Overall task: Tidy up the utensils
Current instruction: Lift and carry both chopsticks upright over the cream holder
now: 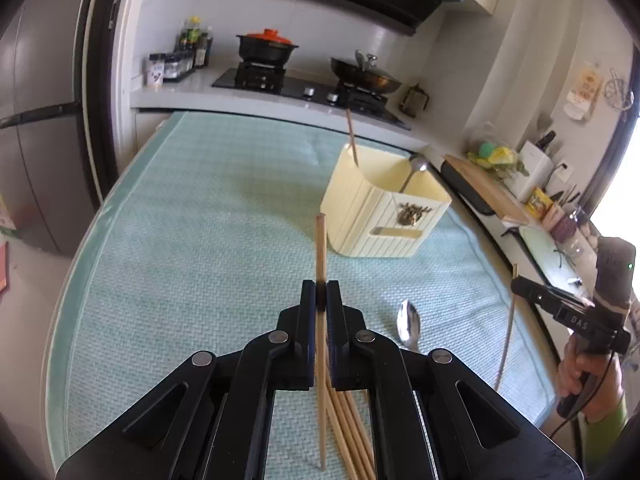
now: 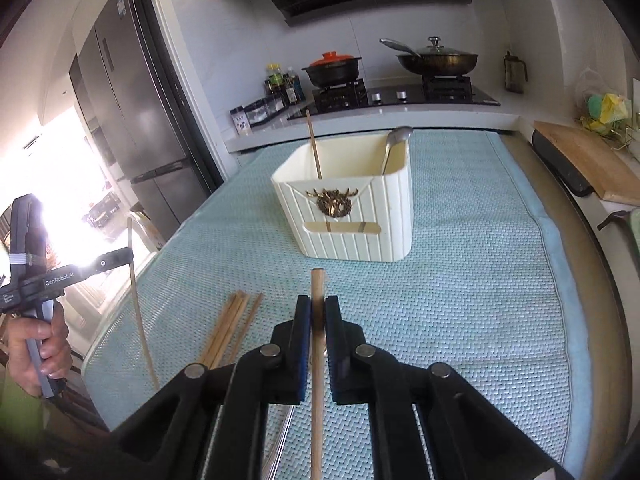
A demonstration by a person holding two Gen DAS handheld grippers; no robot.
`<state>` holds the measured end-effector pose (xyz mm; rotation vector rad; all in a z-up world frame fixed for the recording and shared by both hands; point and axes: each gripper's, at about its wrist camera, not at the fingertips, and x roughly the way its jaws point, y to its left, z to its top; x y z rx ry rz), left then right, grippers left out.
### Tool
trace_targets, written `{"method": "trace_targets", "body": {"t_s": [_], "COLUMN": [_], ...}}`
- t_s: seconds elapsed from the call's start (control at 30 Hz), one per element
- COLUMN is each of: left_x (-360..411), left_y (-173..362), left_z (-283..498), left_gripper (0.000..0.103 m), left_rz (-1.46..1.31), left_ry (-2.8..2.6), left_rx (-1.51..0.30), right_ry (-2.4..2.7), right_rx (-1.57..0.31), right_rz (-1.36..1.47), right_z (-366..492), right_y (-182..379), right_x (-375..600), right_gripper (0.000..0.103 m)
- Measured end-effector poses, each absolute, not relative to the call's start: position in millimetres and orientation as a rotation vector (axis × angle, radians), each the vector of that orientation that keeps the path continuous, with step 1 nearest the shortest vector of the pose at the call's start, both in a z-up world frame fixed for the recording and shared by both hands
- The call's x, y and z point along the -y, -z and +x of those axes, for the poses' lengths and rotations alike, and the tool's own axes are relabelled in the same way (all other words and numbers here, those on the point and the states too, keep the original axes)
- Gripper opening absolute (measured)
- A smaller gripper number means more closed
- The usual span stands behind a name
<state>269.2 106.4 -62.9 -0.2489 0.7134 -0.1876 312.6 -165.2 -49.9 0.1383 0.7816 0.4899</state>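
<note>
My left gripper (image 1: pixel 320 286) is shut on a wooden chopstick (image 1: pixel 320 244) that stands nearly upright above the teal mat (image 1: pixel 200 220). My right gripper (image 2: pixel 318 302) is shut on another chopstick (image 2: pixel 317 284), also lifted off the mat. Each gripper shows in the other view, the right gripper (image 1: pixel 517 286) at the far right and the left gripper (image 2: pixel 128 256) at the far left. Ahead stands a cream utensil holder (image 2: pixel 352 216) with one chopstick (image 2: pixel 314 144) and a spoon (image 2: pixel 394 148) in it. Several loose chopsticks (image 2: pixel 232 328) and a spoon (image 1: pixel 409 326) lie on the mat.
Behind the mat runs a counter with a gas stove (image 2: pixel 396 96), a black pot with an orange lid (image 2: pixel 332 68) and a lidded pan (image 2: pixel 438 60). A wooden cutting board (image 2: pixel 588 160) lies to the right. A dark fridge (image 2: pixel 132 120) stands on the left.
</note>
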Motion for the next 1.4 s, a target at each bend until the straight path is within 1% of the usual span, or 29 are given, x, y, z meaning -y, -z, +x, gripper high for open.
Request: {"method": "trace_targets", "body": {"t_s": [0.2,0.47,0.8,1.13,1.4], "left_x": [-114,-110,-106,-97,-82], "left_y": [37,21,-3,-43,-87], "left_z": [258,256,271,298,343], "left_gripper": [0.003,0.003,0.003,0.003,0.003], "left_rz": [-0.259,-0.262,-0.229,-0.193,-0.153], "left_ry": [0.220,0.233,0.257,0.291,0.280], "left_rx": [-0.630,-0.573,-0.534,-0.488,-0.441], "right_ry": [-0.491,-0.451,-0.438,-0.419,-0.398], "right_rx": [-0.670,-0.525,-0.461,-0.430,-0.353], "right_rz": [0.141,0.125,0.088,0.051,0.007], "right_z": [286,262,268,300,350], "right_y": [11,-26,-57,-87,-134], "right_x": [175,179,177,173,163], "right_gripper": [0.007,0.007,0.007,0.007,0.007]}}
